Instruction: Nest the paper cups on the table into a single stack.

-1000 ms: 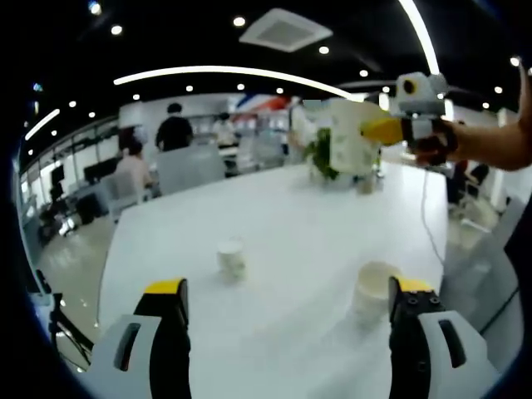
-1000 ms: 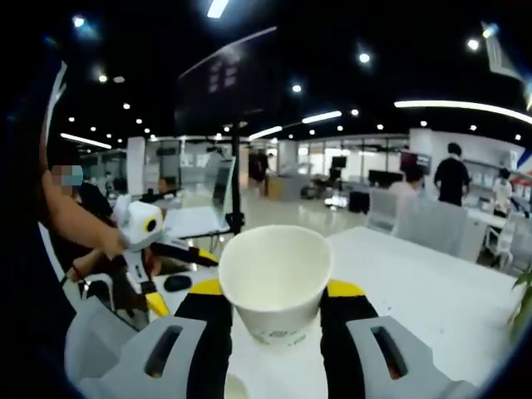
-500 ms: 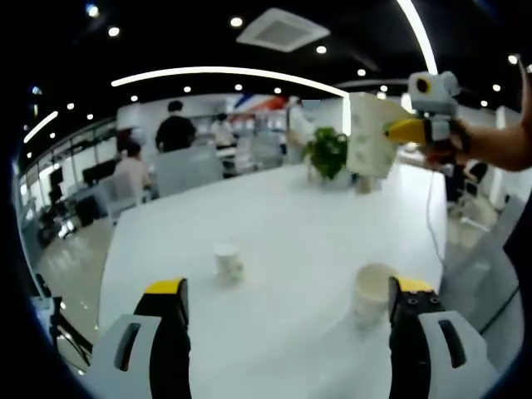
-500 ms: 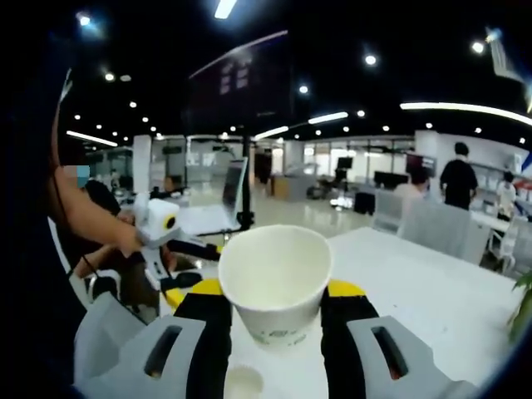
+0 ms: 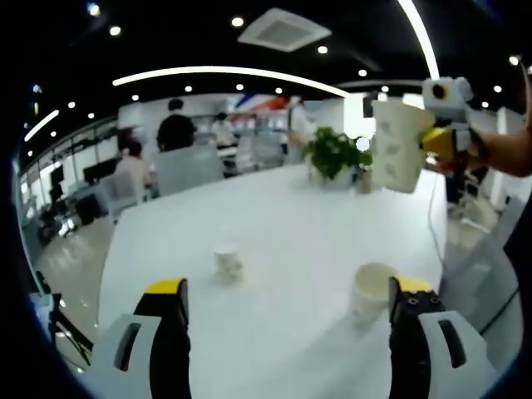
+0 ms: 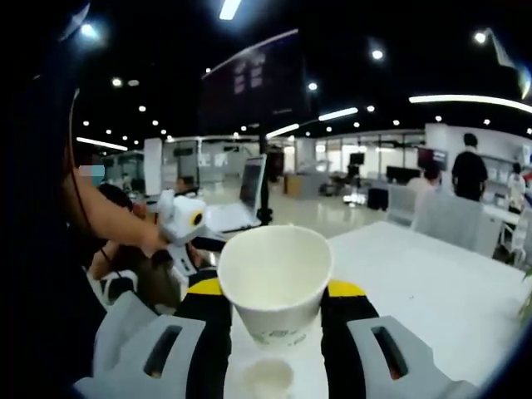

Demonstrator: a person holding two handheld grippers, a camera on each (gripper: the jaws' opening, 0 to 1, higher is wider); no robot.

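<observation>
Two paper cups stand on the white table (image 5: pixel 283 208): a small one (image 5: pixel 229 260) ahead of centre and a wider one (image 5: pixel 371 291) close beside my left gripper's right jaw. My left gripper (image 5: pixel 287 324) hovers low over the table, open, with nothing between its jaws. My right gripper (image 6: pixel 276 291) is shut on a third paper cup (image 6: pixel 274 283), held mouth toward the camera. In the left gripper view that held cup (image 5: pixel 397 156) hangs tilted, high at the right, in the right gripper (image 5: pixel 428 141). Another cup (image 6: pixel 268 378) on the table lies just below the held one.
A potted plant (image 5: pixel 332 154) stands at the table's far end. A cable (image 5: pixel 428 224) runs along the right side. People and chairs are beyond the far edge. In the right gripper view a hand holds the left gripper (image 6: pixel 187 237), with a laptop on a stand (image 6: pixel 252 187) behind.
The right gripper has carried its cup to the right in the left gripper view and tilted it. The cup below it shows more fully. My left gripper has stayed put.
</observation>
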